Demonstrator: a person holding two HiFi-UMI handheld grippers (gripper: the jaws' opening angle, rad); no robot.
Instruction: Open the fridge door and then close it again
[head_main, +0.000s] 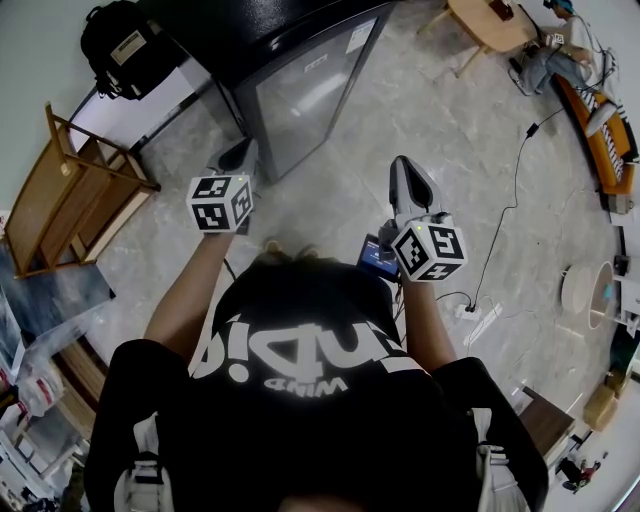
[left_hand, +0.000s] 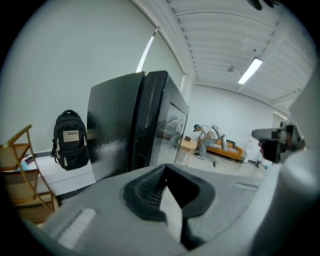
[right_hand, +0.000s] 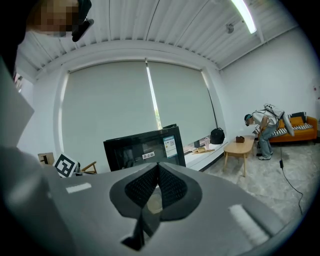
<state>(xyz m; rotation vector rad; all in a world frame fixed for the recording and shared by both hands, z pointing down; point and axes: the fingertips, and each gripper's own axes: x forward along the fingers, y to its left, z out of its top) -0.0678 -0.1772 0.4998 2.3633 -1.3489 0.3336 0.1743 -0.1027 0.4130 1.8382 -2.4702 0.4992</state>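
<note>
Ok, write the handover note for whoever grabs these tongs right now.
Left tongs: shut, empty. Right tongs: shut, empty.
Fridge stands ahead on the floor; its glass door is shut. Neither tongs touch it.
Done: cannot tell whether the door has been opened once already.
Left: if it has not, reach the door's edge, pull it open, then push it shut.

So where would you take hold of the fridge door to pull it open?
Likely the fridge door's near vertical edge, which faces the left gripper: a darker recess partway down looks like a pull. Come from that side, fingers hooked behind the edge. No bar handle shows on the glass front; hinges aren't visible.
</note>
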